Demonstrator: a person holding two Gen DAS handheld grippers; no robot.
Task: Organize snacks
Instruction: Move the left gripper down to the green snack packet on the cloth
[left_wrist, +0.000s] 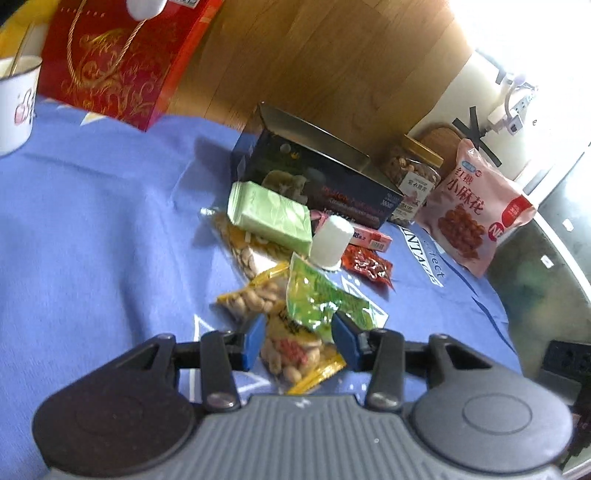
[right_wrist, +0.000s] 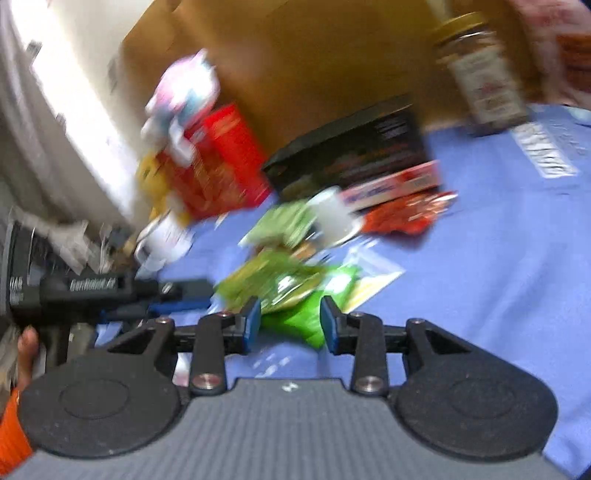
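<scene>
A pile of snacks lies on the blue cloth (left_wrist: 92, 229). My left gripper (left_wrist: 299, 338) is open, its blue fingers on either side of a yellow peanut packet (left_wrist: 295, 354); a green packet (left_wrist: 325, 299) overlaps it. Behind are a light green box (left_wrist: 269, 216), a white cup (left_wrist: 330, 240), a red packet (left_wrist: 367, 264), a dark box (left_wrist: 317, 177), a nut jar (left_wrist: 413, 177) and a pink bag (left_wrist: 476, 206). In the blurred right wrist view, my right gripper (right_wrist: 290, 321) is open around the end of a green packet (right_wrist: 303, 319). The left gripper (right_wrist: 159, 295) shows at the left.
A red gift bag (left_wrist: 114, 62) and a white mug (left_wrist: 14, 99) stand at the back left. The cloth ends at a dark glass table edge (left_wrist: 546, 295) on the right. A wooden panel (left_wrist: 314, 59) stands behind the snacks.
</scene>
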